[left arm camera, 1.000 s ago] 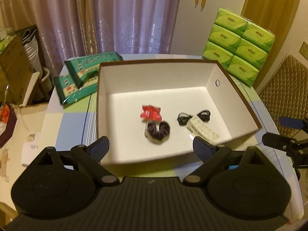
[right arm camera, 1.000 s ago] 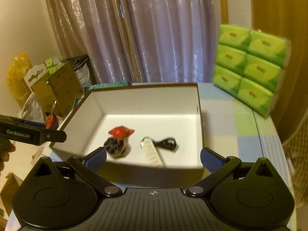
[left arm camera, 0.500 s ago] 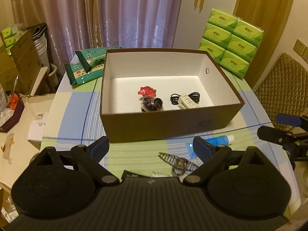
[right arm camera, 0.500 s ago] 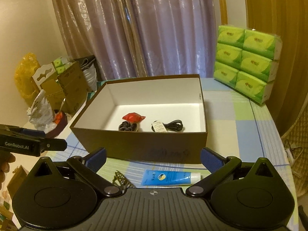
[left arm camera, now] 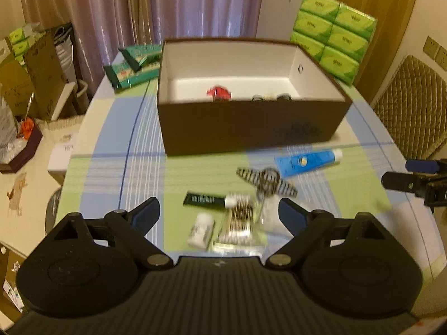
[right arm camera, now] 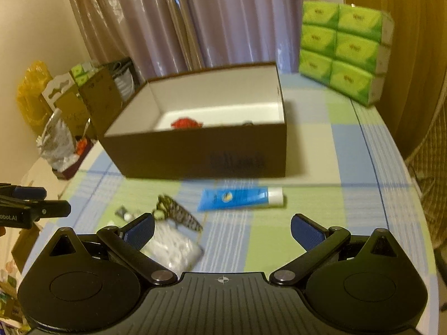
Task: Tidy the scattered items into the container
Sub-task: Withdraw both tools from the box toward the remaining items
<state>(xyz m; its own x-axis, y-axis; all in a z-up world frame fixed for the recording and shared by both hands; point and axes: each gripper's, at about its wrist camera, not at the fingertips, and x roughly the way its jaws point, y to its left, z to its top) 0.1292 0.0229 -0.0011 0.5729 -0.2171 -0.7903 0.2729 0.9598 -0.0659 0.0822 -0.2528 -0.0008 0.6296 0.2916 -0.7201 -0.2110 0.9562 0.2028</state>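
Note:
A brown box with a white inside (left arm camera: 251, 128) (right arm camera: 201, 150) stands on the checked table; a red item (left arm camera: 219, 92) and dark items lie in it. In front of it lie a blue tube (left arm camera: 307, 160) (right arm camera: 240, 197), a striped hair clip (left arm camera: 265, 180) (right arm camera: 178, 212), a black tube (left arm camera: 206, 199), a small white bottle (left arm camera: 201, 230), a pack of cotton swabs (left arm camera: 240, 223) and a white bag (right arm camera: 173, 248). My left gripper (left arm camera: 219, 216) is open and empty above the small items. My right gripper (right arm camera: 222, 227) is open and empty, near the blue tube.
Stacked green tissue packs (left arm camera: 332, 33) (right arm camera: 343, 50) stand behind the box on the right. Green packets (left arm camera: 131, 64) lie at the table's far left. Cardboard boxes and bags (right arm camera: 69, 106) sit beside the table on the left, a quilted chair (left arm camera: 410, 106) on the right.
Both grippers have pulled back and lowered from above the box towards the near side of the table. The scattered items in front of the box have come into view.

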